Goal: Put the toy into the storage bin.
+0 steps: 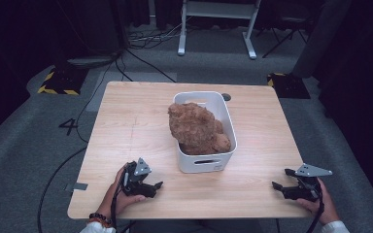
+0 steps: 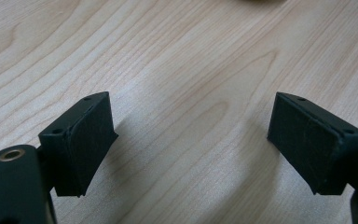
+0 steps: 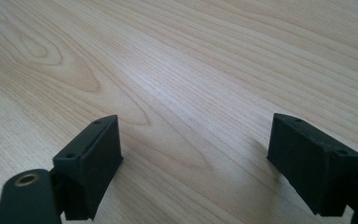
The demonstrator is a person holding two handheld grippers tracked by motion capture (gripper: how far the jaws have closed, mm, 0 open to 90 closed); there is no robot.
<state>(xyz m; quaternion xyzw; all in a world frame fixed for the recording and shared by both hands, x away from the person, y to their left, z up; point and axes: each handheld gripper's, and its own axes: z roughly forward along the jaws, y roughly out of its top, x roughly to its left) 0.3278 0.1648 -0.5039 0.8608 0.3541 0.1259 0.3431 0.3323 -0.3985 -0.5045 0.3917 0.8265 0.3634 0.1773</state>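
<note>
A white plastic bin (image 1: 226, 124) stands on the wooden table (image 1: 136, 126), right of its middle. A brown furry soft toy (image 1: 196, 127) sits in it and rises above the rim. My left gripper (image 1: 151, 187) rests near the table's front edge, left of the bin, held by a hand. In the left gripper view its black pads (image 2: 81, 140) stand wide apart over bare wood, so my left gripper (image 2: 191, 140) is open and empty. My right gripper (image 1: 282, 179) lies at the front right corner, also open. My right gripper (image 3: 193, 158) has nothing between its pads (image 3: 93, 156).
A grey round cap (image 1: 226, 97) is set in the table behind the bin. Cables (image 1: 141, 41) run over the grey carpet beyond the table, with a white desk frame (image 1: 218, 19) at the back. Yellow-black striped stand bases (image 1: 60, 82) sit on the floor at either side.
</note>
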